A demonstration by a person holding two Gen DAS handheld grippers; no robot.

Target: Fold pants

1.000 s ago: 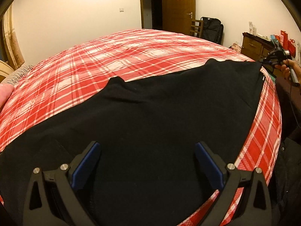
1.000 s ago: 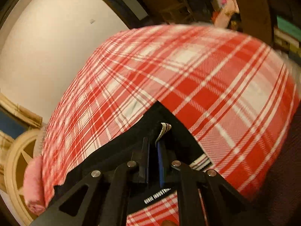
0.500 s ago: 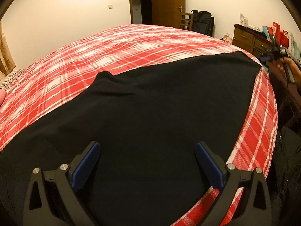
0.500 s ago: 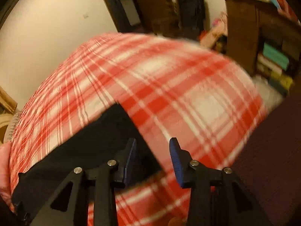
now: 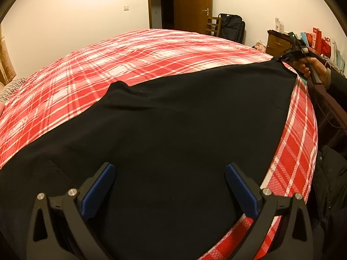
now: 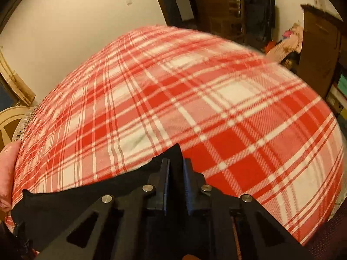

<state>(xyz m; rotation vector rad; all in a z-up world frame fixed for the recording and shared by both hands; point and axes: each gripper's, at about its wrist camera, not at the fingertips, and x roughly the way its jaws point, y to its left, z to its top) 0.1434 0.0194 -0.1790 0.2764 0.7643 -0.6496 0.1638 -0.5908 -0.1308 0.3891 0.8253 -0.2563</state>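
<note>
With the right tool (image 6: 176, 173) clamped on a pants (image 5: 173, 130) corner and the left tool (image 5: 170, 186) wide open above them, the corner should be kept taut.

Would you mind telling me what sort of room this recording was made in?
Most likely a home bedroom: the black pants lie on a large bed under a red plaid cover, with a wooden door and a wooden dresser along the walls.
</note>
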